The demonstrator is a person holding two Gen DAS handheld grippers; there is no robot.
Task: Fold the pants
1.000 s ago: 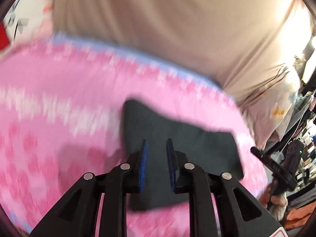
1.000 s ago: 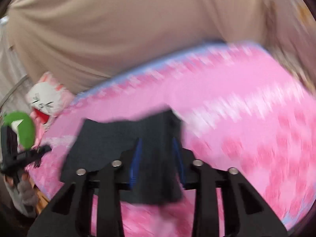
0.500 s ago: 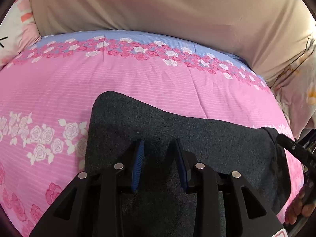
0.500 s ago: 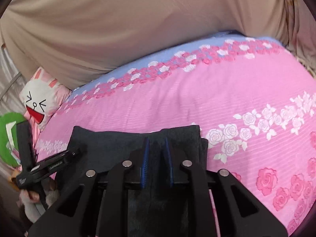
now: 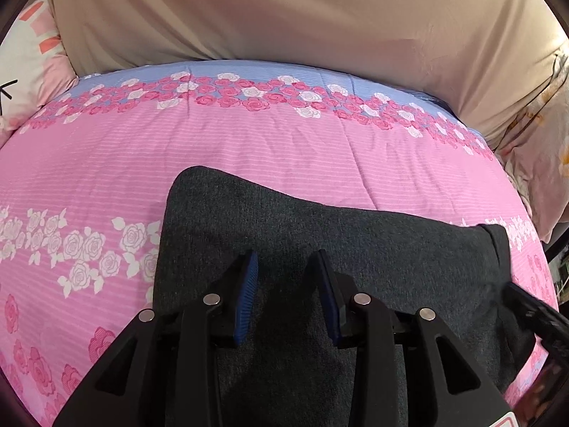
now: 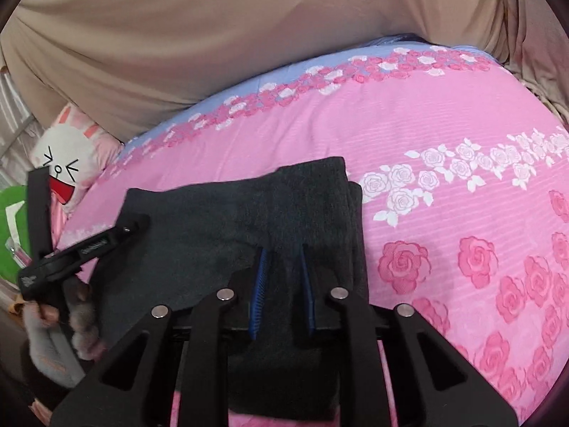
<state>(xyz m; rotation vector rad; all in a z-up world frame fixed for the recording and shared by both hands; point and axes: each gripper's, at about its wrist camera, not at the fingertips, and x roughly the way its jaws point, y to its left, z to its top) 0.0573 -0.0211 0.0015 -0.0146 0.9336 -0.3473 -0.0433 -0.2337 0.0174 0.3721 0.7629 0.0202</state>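
The dark grey pants [image 5: 320, 235] lie folded flat on a pink rose-print bed cover [image 5: 249, 149]. My left gripper [image 5: 286, 263] is open, its blue pads just above the near part of the fabric, holding nothing. In the right wrist view the pants [image 6: 220, 213] show a doubled right edge. My right gripper [image 6: 282, 252] is open a little over a fold of the cloth near that edge; the fabric runs between the pads. The left gripper [image 6: 106, 238] shows at the left over the pants' far end.
A beige sheet [image 5: 284, 17] hangs behind the bed. A white rabbit-face pillow [image 6: 67, 163] lies at the bed's left end, with a green object [image 6: 14, 231] beside it. The right gripper's tip [image 5: 533, 313] shows at the right of the left wrist view.
Both grippers came down with the pants and laid them flat on the bed. The left pads have spread wider. The right pads opened slightly since half a second ago.
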